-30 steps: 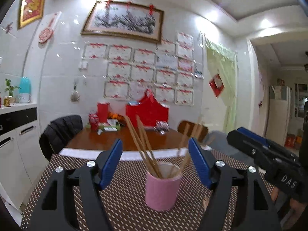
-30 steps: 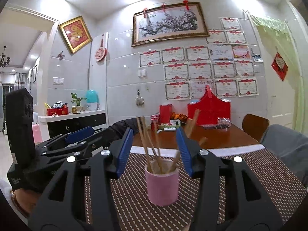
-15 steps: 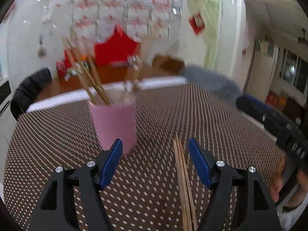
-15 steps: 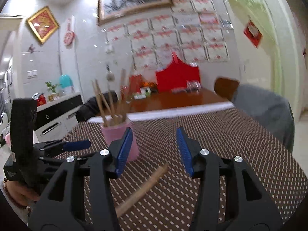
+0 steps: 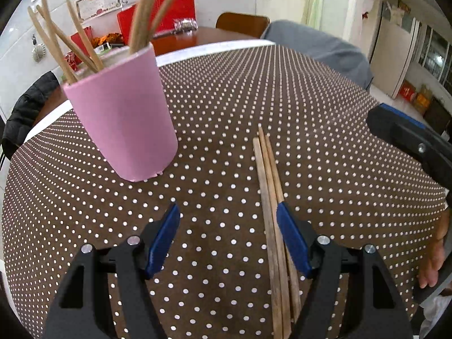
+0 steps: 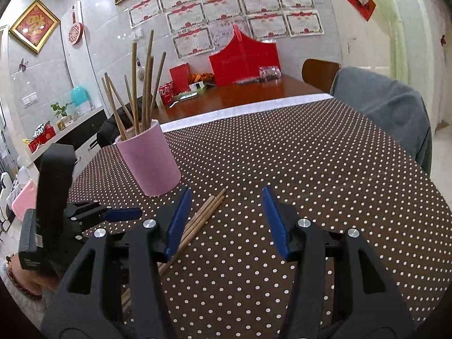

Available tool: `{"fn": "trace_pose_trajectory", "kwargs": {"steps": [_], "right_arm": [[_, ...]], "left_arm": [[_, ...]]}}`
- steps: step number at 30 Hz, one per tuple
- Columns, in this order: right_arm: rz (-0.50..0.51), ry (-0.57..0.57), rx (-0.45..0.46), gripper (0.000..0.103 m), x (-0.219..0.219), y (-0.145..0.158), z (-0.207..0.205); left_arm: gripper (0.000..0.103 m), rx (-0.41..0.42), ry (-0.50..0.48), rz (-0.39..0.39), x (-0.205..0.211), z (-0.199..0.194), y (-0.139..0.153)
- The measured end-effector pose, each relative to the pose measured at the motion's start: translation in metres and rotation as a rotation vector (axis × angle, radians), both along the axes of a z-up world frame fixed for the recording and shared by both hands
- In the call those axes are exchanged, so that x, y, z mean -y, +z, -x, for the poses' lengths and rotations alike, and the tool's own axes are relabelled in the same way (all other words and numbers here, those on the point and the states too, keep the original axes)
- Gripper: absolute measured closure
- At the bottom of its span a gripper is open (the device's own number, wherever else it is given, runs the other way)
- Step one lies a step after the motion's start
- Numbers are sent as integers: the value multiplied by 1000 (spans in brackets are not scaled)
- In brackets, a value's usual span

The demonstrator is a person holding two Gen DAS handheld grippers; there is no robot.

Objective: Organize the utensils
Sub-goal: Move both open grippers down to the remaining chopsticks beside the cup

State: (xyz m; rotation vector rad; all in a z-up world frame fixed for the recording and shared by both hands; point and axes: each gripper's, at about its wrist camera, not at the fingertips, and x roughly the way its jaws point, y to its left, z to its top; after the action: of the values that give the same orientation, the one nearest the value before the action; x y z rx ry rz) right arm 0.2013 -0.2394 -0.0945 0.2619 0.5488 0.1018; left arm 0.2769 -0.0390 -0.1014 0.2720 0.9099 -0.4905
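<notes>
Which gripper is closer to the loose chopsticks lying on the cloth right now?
Left. The left gripper hangs right over the loose chopsticks, which run beside its right finger. The right gripper, jaws opening and empty, has them off past its left finger.

In the left wrist view the loose chopsticks (image 5: pixel 271 197) run off the bottom edge, their near ends unseen, and the right pad of the left tool (image 5: pixel 227 240) covers part of one. The chopsticks in the pink cup (image 5: pixel 124 124) are cut off by the top edge. The right tool (image 5: pixel 418 147) shows only partly at the right edge. In the right wrist view the loose chopsticks (image 6: pixel 207 212) pass behind the left finger of the right tool (image 6: pixel 224 221)
</notes>
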Motion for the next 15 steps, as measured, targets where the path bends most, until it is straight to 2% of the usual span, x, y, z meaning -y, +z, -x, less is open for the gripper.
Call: {"fn": "trace_pose_trajectory", "kwargs": {"steps": [15], "right_arm": [[-36, 16, -51, 50, 8, -6, -10]], "left_arm": [[33, -10, -2, -59, 20, -24, -5]]}}
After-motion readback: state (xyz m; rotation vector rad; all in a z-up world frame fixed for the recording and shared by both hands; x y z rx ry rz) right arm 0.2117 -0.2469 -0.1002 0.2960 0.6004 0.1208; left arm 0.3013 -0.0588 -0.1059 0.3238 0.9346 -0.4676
